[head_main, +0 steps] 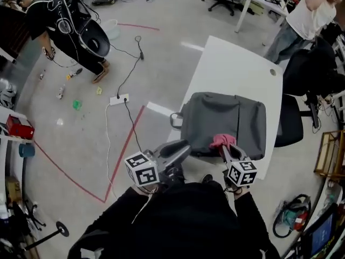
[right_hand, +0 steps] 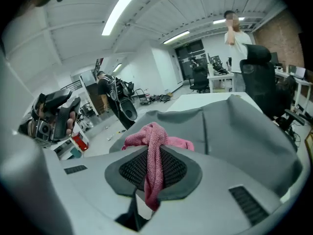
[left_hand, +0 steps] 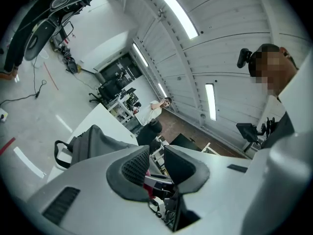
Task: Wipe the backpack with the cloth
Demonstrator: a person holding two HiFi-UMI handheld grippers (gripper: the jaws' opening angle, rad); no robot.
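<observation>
The grey backpack (head_main: 223, 124) lies flat on the white table (head_main: 232, 63), its handle loop (head_main: 176, 121) off the left end. The right gripper (head_main: 225, 149) sits at the bag's near edge with its jaws closed narrow on the pink cloth (right_hand: 155, 146): 1 twisted strand runs down between the 2 pads and the rest bunches in a lump ahead of the tips, over the fabric, though I cannot tell whether it touches yet. The left gripper (left_hand: 157, 163) hangs near the bag's near-left corner, jaws apart with nothing clamped between them. The wipe looks about to begin, so it would be best to tilt the right gripper until the bunched lump, not the hard jaw tips, meets the fabric. Pressure should be light enough that the cloth doesn't drag out of the grip. Strokes should run from the near edge toward the far one in overlapping passes, along the panel seams rather than snagging across them. The bag is soft and unanchored on a smooth tabletop, so it will probably slide or ruck under a push. The free left gripper would do best pinning the near-left corner before the 1st stroke.
</observation>
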